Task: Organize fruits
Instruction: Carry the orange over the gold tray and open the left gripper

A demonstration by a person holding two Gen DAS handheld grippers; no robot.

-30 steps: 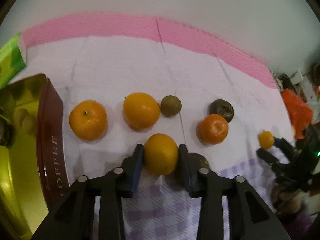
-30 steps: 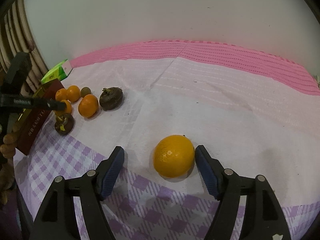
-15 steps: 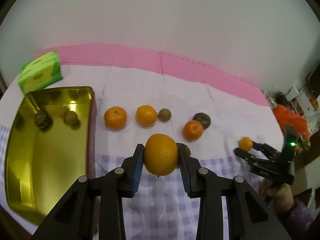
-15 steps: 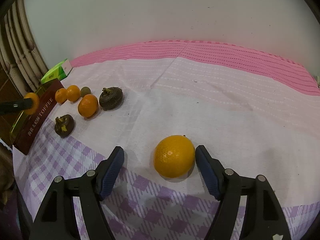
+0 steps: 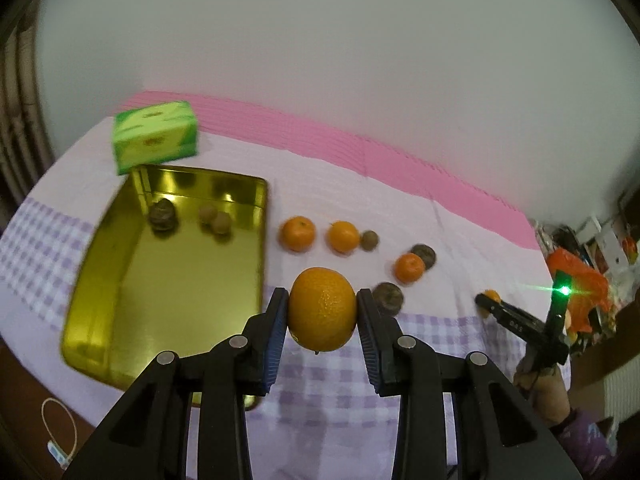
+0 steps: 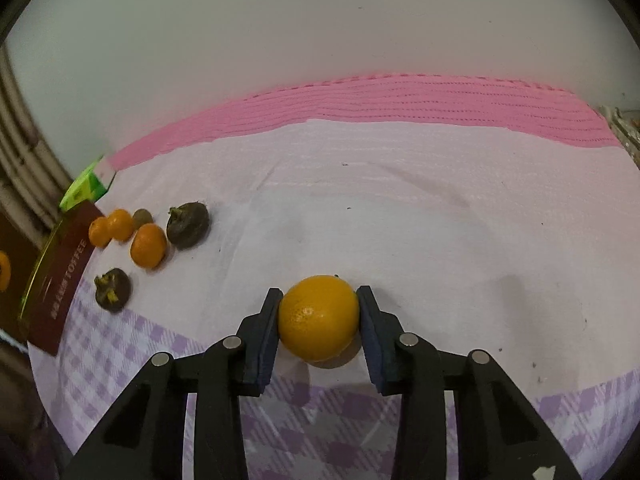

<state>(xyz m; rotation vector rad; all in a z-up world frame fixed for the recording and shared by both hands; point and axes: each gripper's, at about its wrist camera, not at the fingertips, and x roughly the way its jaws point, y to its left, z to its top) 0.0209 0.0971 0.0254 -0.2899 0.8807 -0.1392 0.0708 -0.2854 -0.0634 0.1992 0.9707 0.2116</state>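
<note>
This looks like a lived-in home, not a lab or shop. A table (image 6: 400, 208) stands against a plain white wall (image 5: 320, 60), covered with a soft household cloth (image 6: 400, 120) with a pink band, pale centre and lilac check border. On it sit a gold toffee tin (image 5: 132, 288), a green carton (image 5: 156, 136) and loose fruit. Off to one side there is domestic clutter (image 5: 596, 248), and rattan-like furniture (image 6: 24, 168) shows at the other edge.

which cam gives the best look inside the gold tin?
Left wrist. It looks down into the open gold tin, showing three dark or brownish fruits near its far end, slightly blurred. The right wrist view catches only the tin's brown lettered side wall at the left edge, interior hidden.
</note>
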